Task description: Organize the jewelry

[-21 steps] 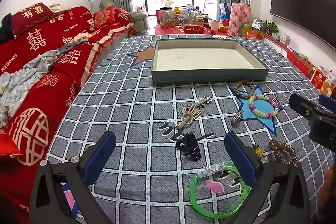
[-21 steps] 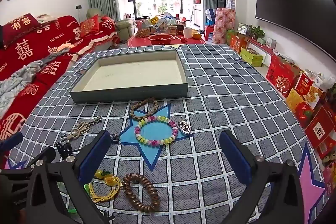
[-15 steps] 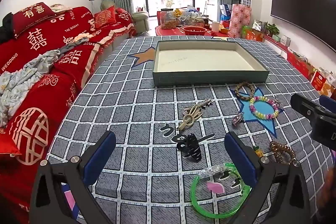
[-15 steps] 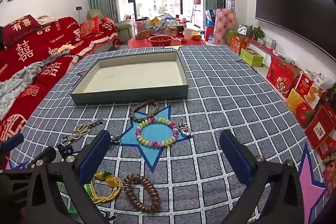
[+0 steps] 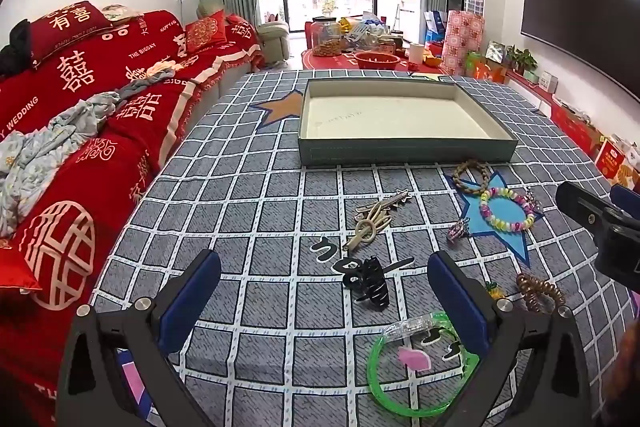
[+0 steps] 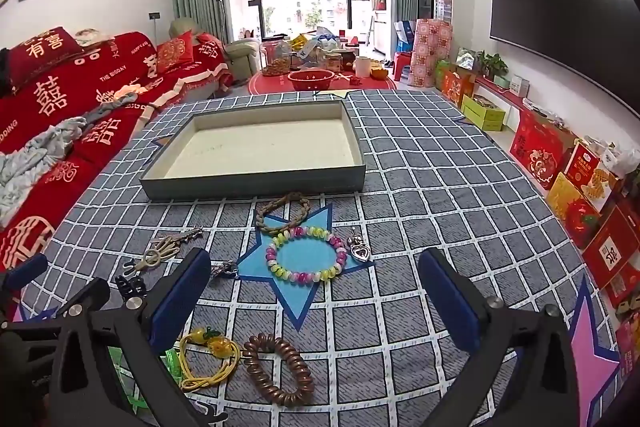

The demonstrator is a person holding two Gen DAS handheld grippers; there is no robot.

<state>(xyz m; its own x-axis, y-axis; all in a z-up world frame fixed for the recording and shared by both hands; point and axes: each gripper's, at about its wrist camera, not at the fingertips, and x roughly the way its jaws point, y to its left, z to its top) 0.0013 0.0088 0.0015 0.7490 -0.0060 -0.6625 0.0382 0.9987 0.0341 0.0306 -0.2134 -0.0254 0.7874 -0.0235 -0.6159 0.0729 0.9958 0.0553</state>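
Both grippers, left [image 5: 324,291] and right [image 6: 314,291], gape wide, holding nothing (tray [image 6: 256,183] empty). Grab the bracelet [image 6: 306,254] gently by its beads.

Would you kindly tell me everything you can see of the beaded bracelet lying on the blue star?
The beaded bracelet is a closed ring of glossy, rounded beads in yellow, pink, green and purple, plastic or glass by the look. It lies flat on the blue star printed on the checked cloth, in front of the box. A braided cord bracelet lies just behind it and a heart charm at its right. No jaws touch it.
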